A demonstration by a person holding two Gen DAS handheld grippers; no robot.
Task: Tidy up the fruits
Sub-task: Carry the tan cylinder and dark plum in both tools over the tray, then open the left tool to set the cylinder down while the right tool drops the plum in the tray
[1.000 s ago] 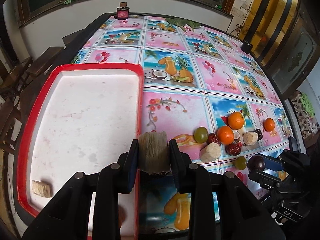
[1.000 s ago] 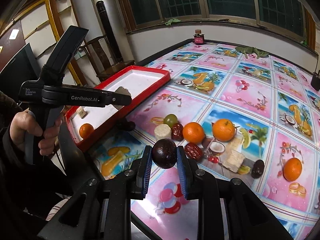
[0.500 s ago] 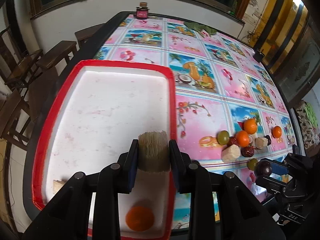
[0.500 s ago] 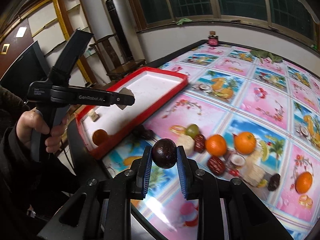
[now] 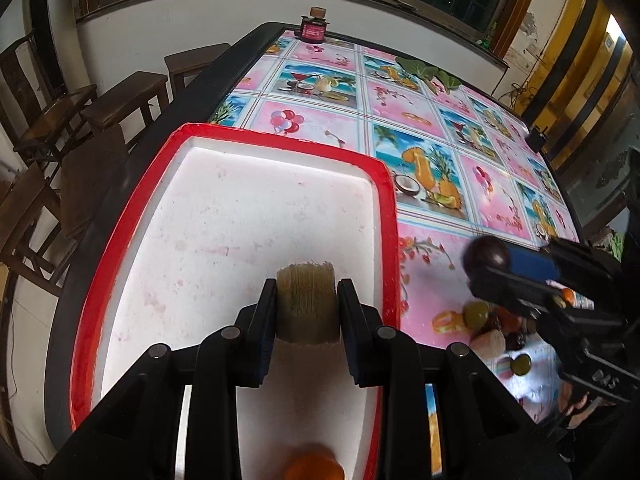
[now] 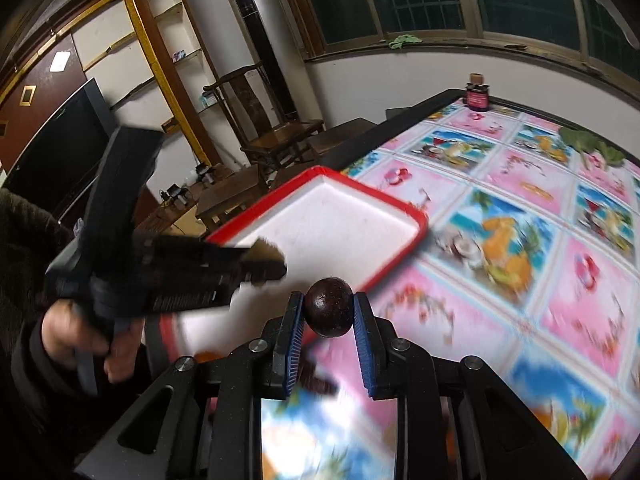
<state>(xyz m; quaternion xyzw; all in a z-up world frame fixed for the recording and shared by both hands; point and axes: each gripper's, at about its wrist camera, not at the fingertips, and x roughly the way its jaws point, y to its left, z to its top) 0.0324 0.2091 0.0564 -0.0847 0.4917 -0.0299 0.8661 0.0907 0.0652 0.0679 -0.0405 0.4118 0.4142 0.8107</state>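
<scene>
Desk (image 5: 420, 120) under fruit-print oilcloth; wooden chairs (image 5: 60, 112) beside, windows behind. Left gripper (image 5: 307, 304) jaws clenched on fibrous chunk (image 5: 306, 300) over red-rimmed tray (image 5: 120, 240). Right gripper (image 6: 329, 312) jaws grasping dark round fruit (image 6: 329, 312) near tray.

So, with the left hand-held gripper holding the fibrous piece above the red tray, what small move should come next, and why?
Probably lower the left hand-held gripper a little and open it. Its jaws are shut on the fibrous piece, which already hangs over the white floor of the red tray, inside the rim. An orange lies nearer in the tray, clear of that spot.
</scene>
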